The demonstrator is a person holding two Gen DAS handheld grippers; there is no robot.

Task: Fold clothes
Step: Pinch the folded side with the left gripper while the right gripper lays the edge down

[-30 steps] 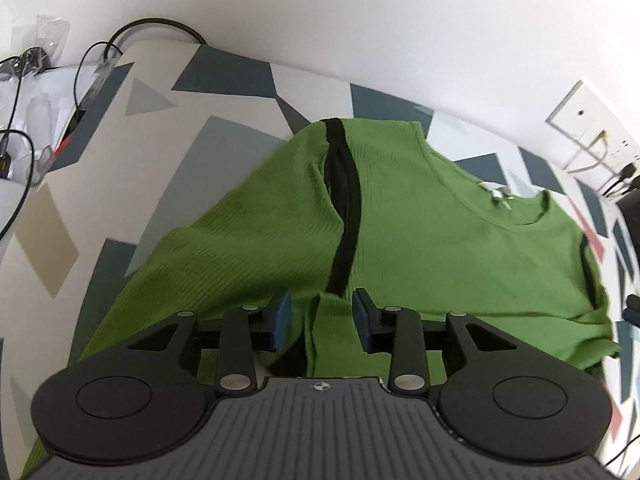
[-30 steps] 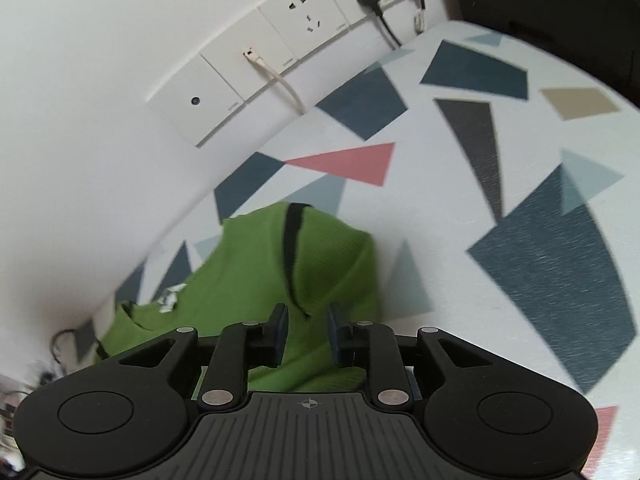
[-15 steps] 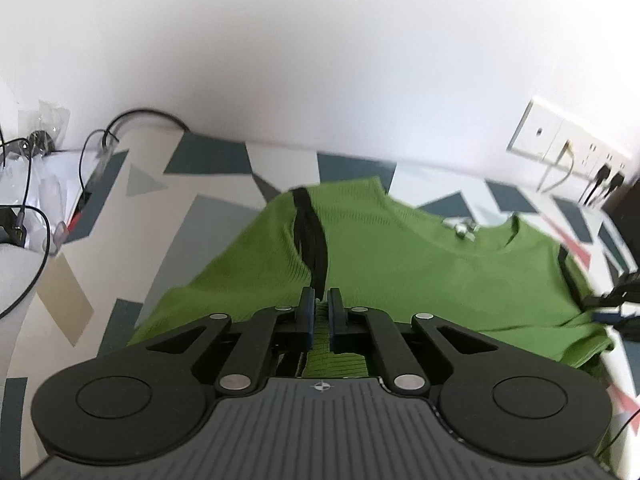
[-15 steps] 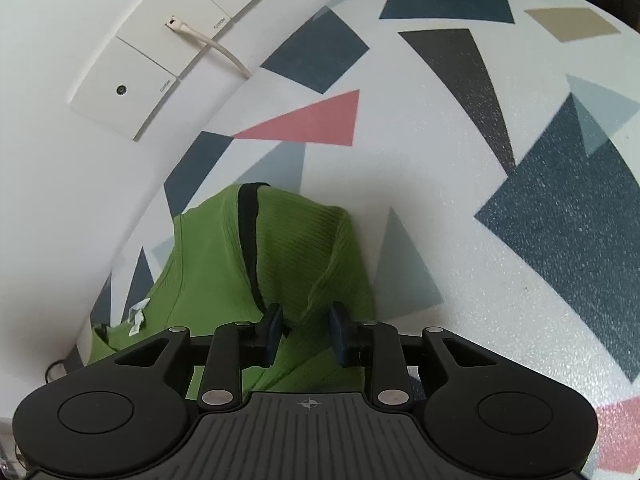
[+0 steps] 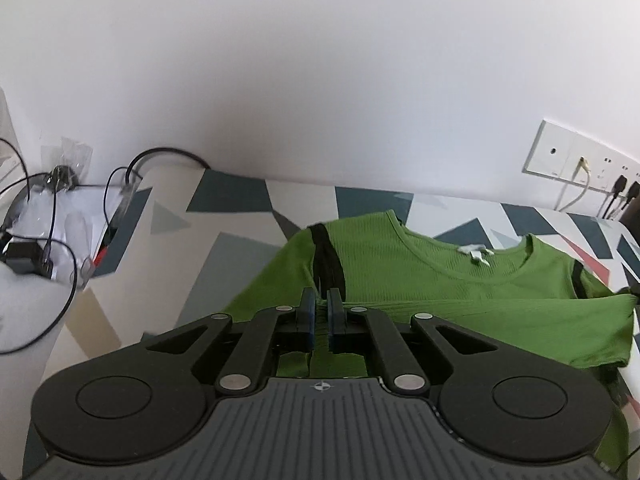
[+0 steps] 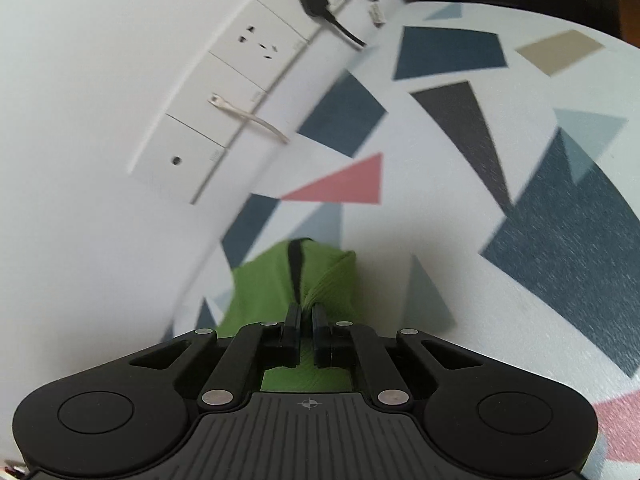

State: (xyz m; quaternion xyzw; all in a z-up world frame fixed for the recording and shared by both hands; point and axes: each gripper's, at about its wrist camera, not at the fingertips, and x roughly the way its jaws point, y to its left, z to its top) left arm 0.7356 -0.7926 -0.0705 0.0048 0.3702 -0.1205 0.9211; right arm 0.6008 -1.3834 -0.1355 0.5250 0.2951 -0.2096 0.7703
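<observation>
Green shirt (image 5: 472,280) lay on the patterned table (image 5: 240,236); only the left wrist view showed its full spread with neckline and white label (image 5: 476,254), while the right wrist view showed just one bunched corner (image 6: 276,280) by the wall sockets (image 6: 248,80). Left gripper (image 5: 319,312) was clamped on fabric beside the black stripe (image 5: 328,264), right gripper (image 6: 306,316) pinched a pulled-up ridge of cloth. A second earlier both sets of jaws stood apart around the fabric; the left one had since lifted its edge.
</observation>
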